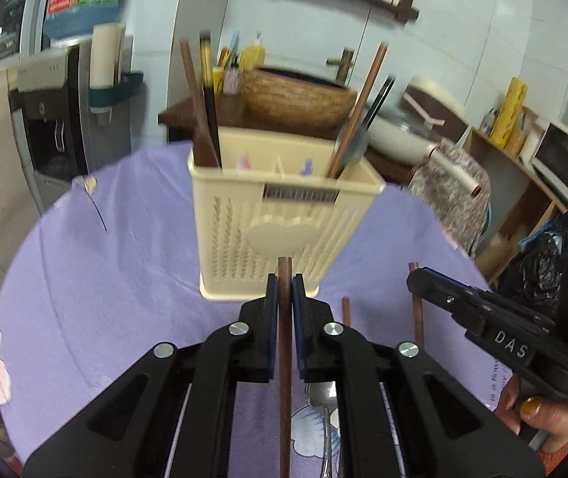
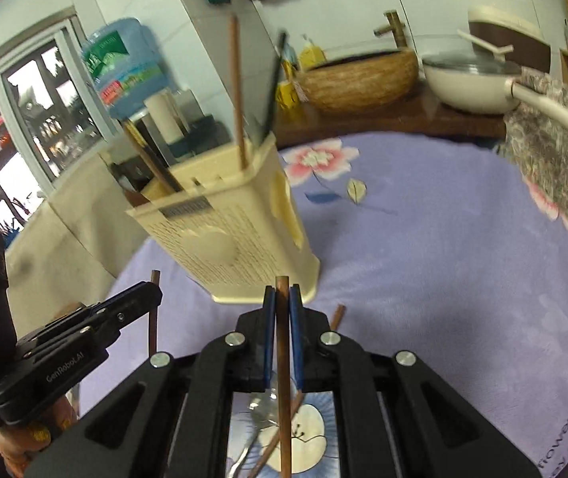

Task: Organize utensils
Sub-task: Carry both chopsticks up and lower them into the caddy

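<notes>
A cream perforated utensil holder stands on the purple cloth, with several chopsticks leaning in it; it also shows in the right wrist view. My left gripper is shut on a brown chopstick, held upright just in front of the holder. My right gripper is shut on another brown chopstick, also near the holder's base. The right gripper appears in the left wrist view, the left gripper in the right wrist view. A metal spoon and a loose chopstick lie on the cloth below.
The round table has a purple flowered cloth. Behind it are a woven bowl, a white pan, a water dispenser and a shelf with a microwave.
</notes>
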A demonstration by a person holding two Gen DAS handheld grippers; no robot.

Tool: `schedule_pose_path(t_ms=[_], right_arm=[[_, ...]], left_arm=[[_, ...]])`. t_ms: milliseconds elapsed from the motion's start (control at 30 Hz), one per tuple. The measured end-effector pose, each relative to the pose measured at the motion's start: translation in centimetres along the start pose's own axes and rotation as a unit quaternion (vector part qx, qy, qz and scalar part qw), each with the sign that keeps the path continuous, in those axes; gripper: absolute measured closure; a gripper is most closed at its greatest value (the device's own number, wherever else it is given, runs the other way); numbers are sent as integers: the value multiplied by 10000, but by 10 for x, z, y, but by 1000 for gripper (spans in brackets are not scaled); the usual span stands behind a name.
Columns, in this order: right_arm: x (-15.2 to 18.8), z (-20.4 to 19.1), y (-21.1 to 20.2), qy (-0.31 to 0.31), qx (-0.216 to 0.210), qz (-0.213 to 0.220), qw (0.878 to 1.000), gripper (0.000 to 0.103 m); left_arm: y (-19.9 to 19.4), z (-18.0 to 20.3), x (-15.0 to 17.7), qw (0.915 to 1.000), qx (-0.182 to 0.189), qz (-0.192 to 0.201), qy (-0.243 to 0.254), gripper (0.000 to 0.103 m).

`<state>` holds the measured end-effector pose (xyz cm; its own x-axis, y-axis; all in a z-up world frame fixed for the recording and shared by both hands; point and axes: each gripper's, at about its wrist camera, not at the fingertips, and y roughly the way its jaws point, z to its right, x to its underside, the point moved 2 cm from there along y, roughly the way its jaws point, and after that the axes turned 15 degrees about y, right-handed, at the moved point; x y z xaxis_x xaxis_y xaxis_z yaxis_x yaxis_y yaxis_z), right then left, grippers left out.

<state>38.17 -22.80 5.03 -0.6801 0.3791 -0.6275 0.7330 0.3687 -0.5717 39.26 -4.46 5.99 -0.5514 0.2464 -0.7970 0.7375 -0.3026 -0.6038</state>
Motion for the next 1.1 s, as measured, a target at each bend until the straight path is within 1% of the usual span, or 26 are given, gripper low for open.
schedule_pose_path(t_ms=[67,133,267,333,433,500,633,867,967,1100], right_arm=[[-7,-14,-23,-204,-143,141,9996,96],[-12,-25,-43,-388,-277,164,9987,96],[-17,-41,-77,-805,-258,246,9961,96],[-18,-43,-85,-881,-251,217,9956,96],[-17,-41,-90,-864,-195,177,9959,96],[-14,-41,-92,-876,-178,229,9957,96],[-11,-45,-99,-920,-203,236,9953,96],[-14,-59,-113,-1026,-401,269,9936,96],[-24,-73,-123,-1127,-516,360,9916,96],[-53,-100,-137,-1355,-578,626,9871,96]], left_arm=[[-22,-1,-10,9997,-27,197,109,96],[-44,-2,-18,9991,-39,366,232,96],[-77,-3,-29,9973,-66,543,482,96],[-88,-2,-31,9968,-62,568,557,96],[-96,-2,-31,9969,-64,576,542,96],[-99,-1,-30,9967,-123,589,548,96],[-105,-1,-27,9967,-121,594,531,96],[-120,0,-31,9954,-169,735,595,96],[-131,1,-42,9940,-172,867,637,96],[-144,1,-72,9921,-118,1033,696,96]])
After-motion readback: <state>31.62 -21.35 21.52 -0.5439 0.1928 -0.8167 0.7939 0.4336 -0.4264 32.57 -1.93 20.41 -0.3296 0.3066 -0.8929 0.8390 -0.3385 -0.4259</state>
